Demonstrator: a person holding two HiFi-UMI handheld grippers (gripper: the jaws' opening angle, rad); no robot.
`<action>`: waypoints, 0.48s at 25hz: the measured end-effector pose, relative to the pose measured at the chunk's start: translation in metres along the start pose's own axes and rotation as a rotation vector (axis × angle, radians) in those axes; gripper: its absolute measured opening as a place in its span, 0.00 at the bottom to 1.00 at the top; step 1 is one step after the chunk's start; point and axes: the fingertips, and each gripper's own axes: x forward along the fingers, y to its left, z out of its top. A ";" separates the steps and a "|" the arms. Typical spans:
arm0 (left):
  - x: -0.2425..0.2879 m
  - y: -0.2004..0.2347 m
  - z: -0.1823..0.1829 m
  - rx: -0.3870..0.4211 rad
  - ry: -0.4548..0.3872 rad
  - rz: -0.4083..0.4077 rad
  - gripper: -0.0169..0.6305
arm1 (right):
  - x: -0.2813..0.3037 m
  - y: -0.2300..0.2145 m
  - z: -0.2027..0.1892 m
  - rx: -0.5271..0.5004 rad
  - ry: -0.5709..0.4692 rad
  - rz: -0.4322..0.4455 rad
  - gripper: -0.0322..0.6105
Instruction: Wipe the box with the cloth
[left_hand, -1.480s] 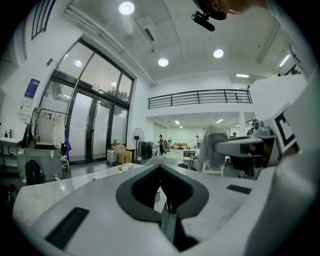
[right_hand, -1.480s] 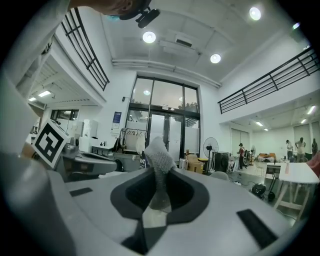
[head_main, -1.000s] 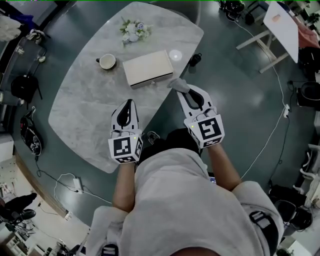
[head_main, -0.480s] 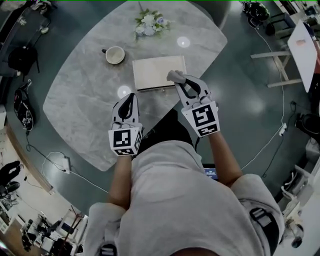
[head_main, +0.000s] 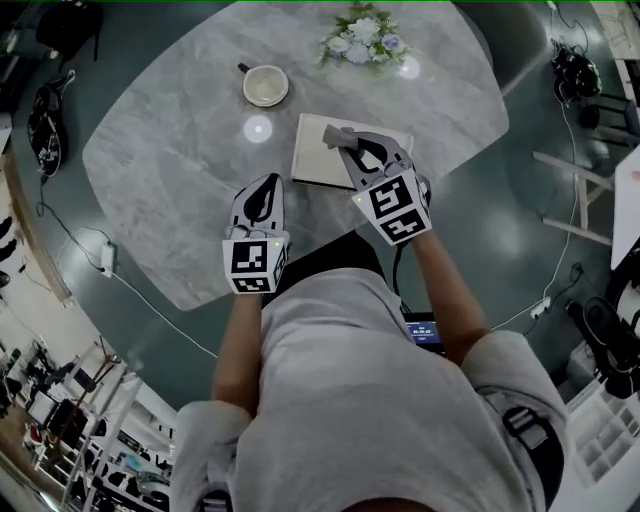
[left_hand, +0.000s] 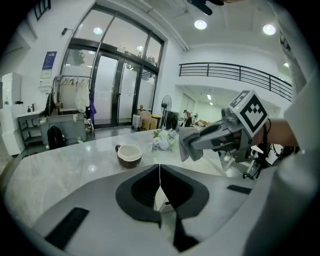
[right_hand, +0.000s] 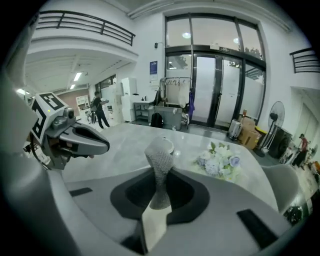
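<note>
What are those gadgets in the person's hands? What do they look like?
Both are white shells with black insets, tapering to two-jawed tongs: the left tongs and the right tongs. Each carries a white cube printed with black square markers. The person wears a light short-sleeved top.

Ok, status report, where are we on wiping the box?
Left gripper shut, empty, short of the box. Right gripper shut on cloth, above box; contact unclear. Cup, flowers clear of it.
</note>
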 end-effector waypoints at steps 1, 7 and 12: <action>0.003 0.004 -0.003 -0.017 0.006 0.008 0.06 | 0.011 -0.001 0.000 -0.019 0.012 0.019 0.15; 0.010 0.002 -0.016 -0.078 0.047 0.062 0.06 | 0.048 -0.005 -0.008 -0.086 0.080 0.087 0.15; 0.007 0.013 -0.022 -0.114 0.065 0.095 0.06 | 0.076 0.000 -0.011 -0.151 0.160 0.099 0.15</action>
